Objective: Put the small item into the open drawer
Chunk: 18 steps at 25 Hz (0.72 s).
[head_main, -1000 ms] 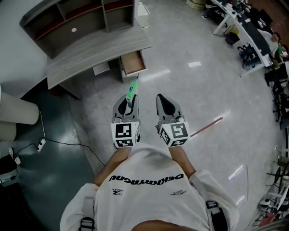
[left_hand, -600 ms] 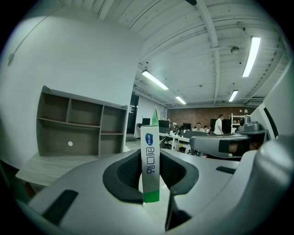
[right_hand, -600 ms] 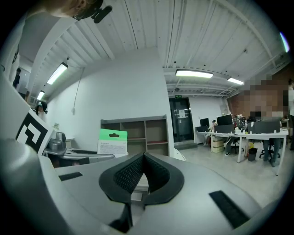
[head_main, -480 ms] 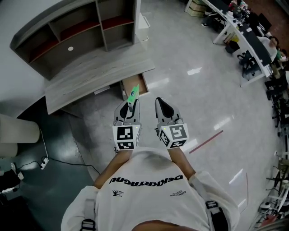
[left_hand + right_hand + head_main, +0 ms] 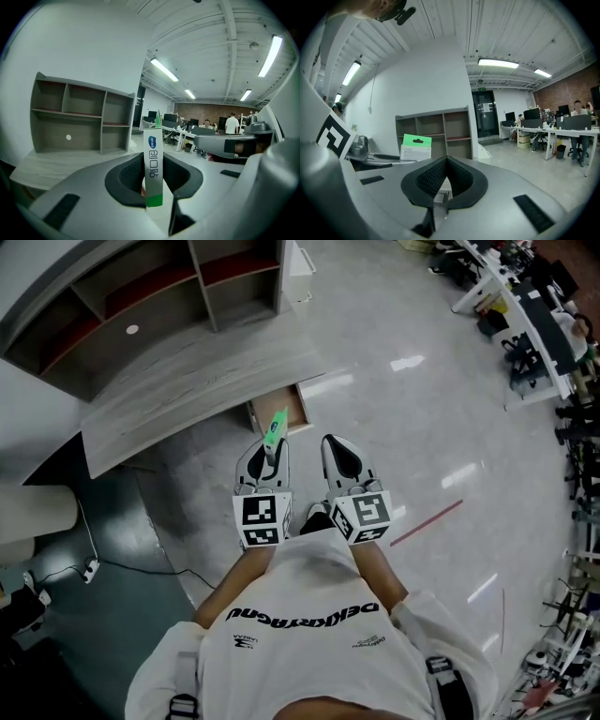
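Observation:
A small white box with a green end [image 5: 275, 432] stands upright between the jaws of my left gripper [image 5: 265, 450], which is shut on it; the left gripper view shows its narrow edge [image 5: 153, 171] clamped by the pads. My right gripper [image 5: 339, 452] hangs beside it at the same height, shut with nothing in it [image 5: 446, 161]. From the right gripper view the box's green top [image 5: 416, 146] shows to the left. The open drawer [image 5: 284, 412] juts out from under the grey desk [image 5: 187, 381], just beyond the box tip and partly hidden by it.
A grey shelf unit [image 5: 141, 296] stands on the desk's back. A cable and power strip [image 5: 89, 568] lie on the dark floor at left, near a white cylinder [image 5: 37, 512]. A red strip [image 5: 427, 521] marks the pale floor at right. Office desks [image 5: 525, 306] stand far right.
The desk and drawer have come closer to the grippers as the person walked forward. Both grippers keep their pose, and the box stays in the left one.

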Each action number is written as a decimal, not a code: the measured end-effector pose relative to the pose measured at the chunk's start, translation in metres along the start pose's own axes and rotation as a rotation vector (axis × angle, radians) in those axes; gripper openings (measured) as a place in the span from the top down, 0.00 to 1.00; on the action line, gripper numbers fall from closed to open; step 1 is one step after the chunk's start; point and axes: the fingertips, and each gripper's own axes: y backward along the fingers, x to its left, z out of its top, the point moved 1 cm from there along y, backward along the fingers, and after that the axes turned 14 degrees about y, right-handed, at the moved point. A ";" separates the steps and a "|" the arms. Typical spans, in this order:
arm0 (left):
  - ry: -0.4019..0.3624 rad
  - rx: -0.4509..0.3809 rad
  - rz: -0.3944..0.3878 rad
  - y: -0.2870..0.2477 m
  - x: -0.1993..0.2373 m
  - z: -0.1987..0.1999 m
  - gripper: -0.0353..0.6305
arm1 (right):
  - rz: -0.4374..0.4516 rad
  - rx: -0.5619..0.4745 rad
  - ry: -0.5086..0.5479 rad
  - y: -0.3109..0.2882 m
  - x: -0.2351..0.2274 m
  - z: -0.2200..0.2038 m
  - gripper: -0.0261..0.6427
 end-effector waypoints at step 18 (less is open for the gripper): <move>0.066 0.168 0.178 -0.129 0.041 -0.080 0.81 | 0.191 0.153 -0.050 -0.107 -0.054 -0.105 0.92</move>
